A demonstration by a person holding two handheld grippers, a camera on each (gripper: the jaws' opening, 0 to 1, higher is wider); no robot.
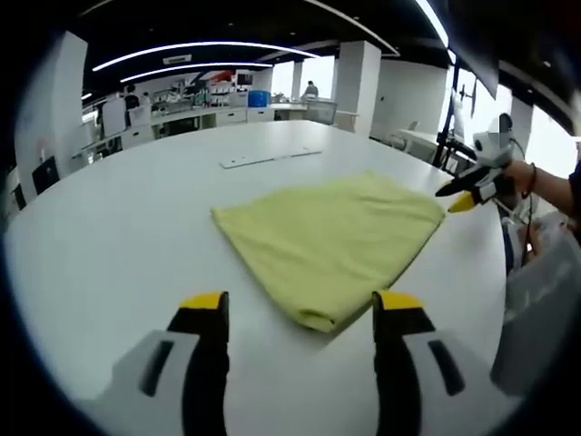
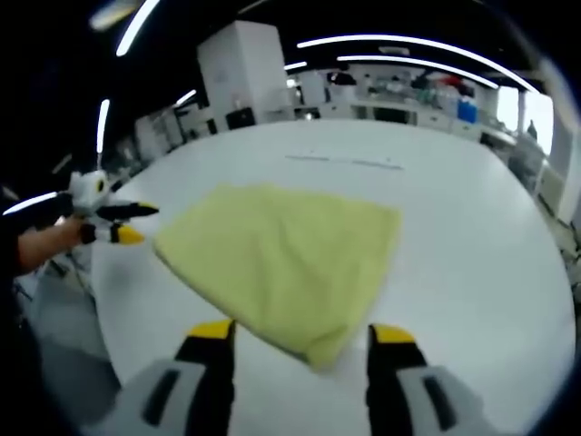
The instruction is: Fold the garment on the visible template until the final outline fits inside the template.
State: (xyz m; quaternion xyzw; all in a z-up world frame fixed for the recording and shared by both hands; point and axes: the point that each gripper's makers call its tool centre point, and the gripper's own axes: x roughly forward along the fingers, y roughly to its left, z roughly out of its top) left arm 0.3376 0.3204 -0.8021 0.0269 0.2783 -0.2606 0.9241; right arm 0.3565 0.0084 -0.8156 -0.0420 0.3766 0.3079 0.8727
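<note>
Item 1, table (image 1: 109,227): large, white, rounded; carries all that follows.

Item 2, left gripper (image 1: 300,313): 2 yellow-tipped jaws spread wide apart, holding nothing, poised over the near edge of the table just short of the cloth's nearest corner. It also appears in the right gripper view, at the left edge of the table in a person's hand; its jaws there are too small to judge.

Item 3, garment (image 1: 331,236): pale yellow cloth, lying flat near the middle of the table as a rough 4-sided shape, its nearest corner thick and doubled. Judged already folded at least once.

Item 4, white strip (image 1: 270,158): thin flat piece beyond the garment, toward the far edge. Whether it belongs to the template cannot be told; no template outline is discernible on the table.

Item 5, right gripper (image 2: 300,341): jaws wide apart, empty, just short of the garment's nearest corner.

Status: folding partly done; fit against the template unconfirmed, further folds probably remaining.
</note>
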